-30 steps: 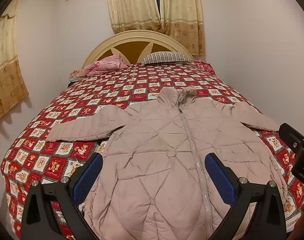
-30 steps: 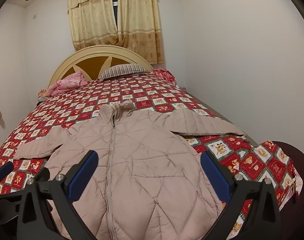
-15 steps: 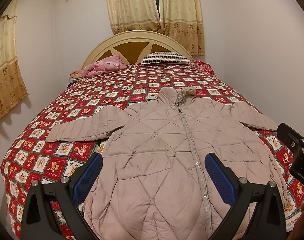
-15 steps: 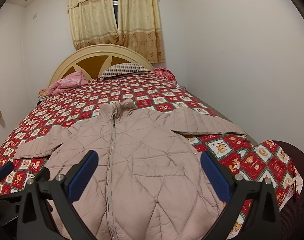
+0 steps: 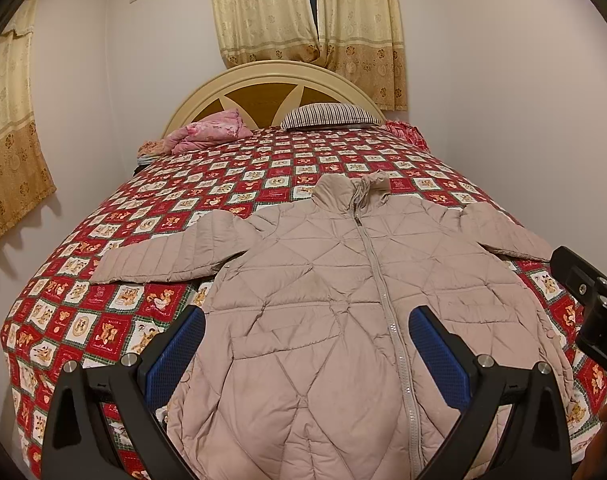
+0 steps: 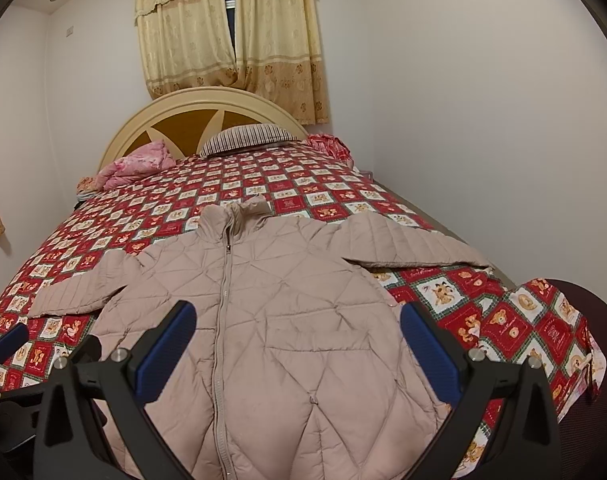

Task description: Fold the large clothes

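A beige quilted jacket (image 5: pixel 323 304) lies flat, zipped, front up, on the bed with both sleeves spread out; it also shows in the right wrist view (image 6: pixel 287 320). My left gripper (image 5: pixel 305 344) is open and empty, held above the jacket's lower left half. My right gripper (image 6: pixel 297 336) is open and empty, held above the jacket's lower right half. The right gripper's body shows at the right edge of the left wrist view (image 5: pixel 591 304). The jacket's hem is hidden below both views.
The bed carries a red patchwork bedspread (image 5: pixel 223 196) with bear prints. A striped pillow (image 5: pixel 327 116) and a pink blanket (image 5: pixel 207 132) lie by the headboard (image 5: pixel 271 80). Walls stand close on both sides. Curtains (image 6: pixel 231 32) hang behind the bed.
Both views have shifted very slightly; the jacket has not moved and both grippers stay open.
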`<move>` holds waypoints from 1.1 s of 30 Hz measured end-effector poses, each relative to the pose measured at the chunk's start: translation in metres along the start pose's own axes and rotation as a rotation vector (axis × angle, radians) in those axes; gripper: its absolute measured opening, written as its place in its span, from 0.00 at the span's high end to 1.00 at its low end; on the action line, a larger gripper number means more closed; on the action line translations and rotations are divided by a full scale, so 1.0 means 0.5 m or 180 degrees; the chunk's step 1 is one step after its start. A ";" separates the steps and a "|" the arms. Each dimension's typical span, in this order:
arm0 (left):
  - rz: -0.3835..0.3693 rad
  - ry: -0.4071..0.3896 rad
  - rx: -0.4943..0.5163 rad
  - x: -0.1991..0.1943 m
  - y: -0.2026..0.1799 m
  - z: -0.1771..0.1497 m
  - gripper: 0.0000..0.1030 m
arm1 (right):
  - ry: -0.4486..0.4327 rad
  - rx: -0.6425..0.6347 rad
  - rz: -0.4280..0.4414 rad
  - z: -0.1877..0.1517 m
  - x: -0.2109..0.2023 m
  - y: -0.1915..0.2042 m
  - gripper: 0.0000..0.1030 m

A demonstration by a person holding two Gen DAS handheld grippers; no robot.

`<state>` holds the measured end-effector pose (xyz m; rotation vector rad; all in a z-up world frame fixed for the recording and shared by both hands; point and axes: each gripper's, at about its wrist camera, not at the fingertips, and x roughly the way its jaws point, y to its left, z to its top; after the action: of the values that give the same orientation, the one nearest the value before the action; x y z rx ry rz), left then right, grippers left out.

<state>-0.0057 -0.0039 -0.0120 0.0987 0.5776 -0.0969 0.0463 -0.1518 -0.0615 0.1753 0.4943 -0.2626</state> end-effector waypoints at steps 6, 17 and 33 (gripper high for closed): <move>0.0001 -0.0001 -0.0001 0.000 0.000 0.000 0.01 | 0.0007 0.0003 0.0002 0.001 0.001 0.000 0.00; -0.0005 0.0008 0.0001 0.001 -0.005 0.000 0.01 | 0.0015 0.0005 0.0004 0.002 0.001 0.001 0.00; -0.0036 0.0045 -0.0001 0.011 -0.005 -0.005 0.01 | 0.0035 -0.0004 0.0004 -0.007 0.002 0.006 0.00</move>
<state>-0.0028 -0.0067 -0.0172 0.0959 0.5923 -0.1070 0.0464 -0.1483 -0.0649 0.1761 0.5053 -0.2602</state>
